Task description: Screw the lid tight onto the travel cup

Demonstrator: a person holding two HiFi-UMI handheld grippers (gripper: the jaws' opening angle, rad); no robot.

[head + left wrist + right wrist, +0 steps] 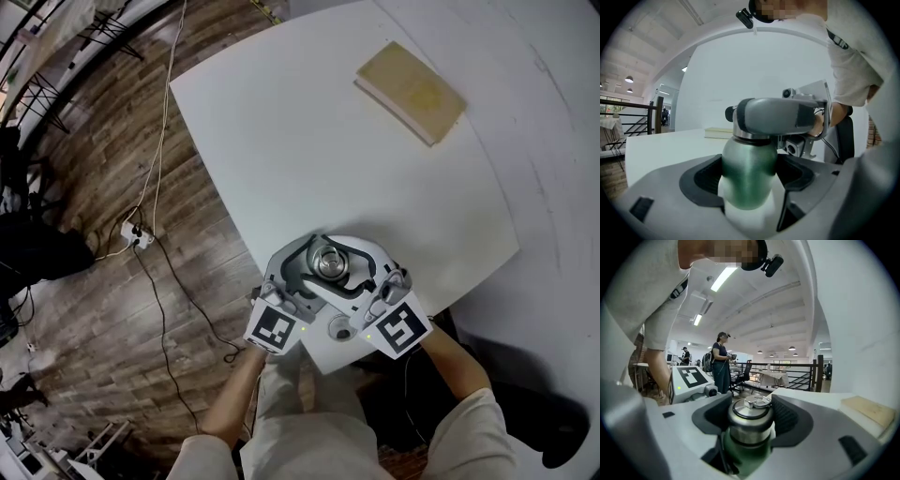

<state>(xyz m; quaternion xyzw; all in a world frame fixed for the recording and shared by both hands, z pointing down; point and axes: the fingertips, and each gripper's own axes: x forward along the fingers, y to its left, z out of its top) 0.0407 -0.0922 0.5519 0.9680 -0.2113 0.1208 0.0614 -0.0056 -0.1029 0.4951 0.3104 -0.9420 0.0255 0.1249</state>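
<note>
Clearly the cup (750,164) is a rigid thing: brushed green metal, smooth and rounded, so it should neither dent nor give but may well slip under a twist. It stands upright at the near edge of the surface (309,141). The left hand-held gripper (749,180) is clamped on its bulging body, a sound place to brace. The right hand-held gripper (752,408) is closed round the steel lid (750,423), pads against its sides; that band is likely the best purchase for turning.
</note>
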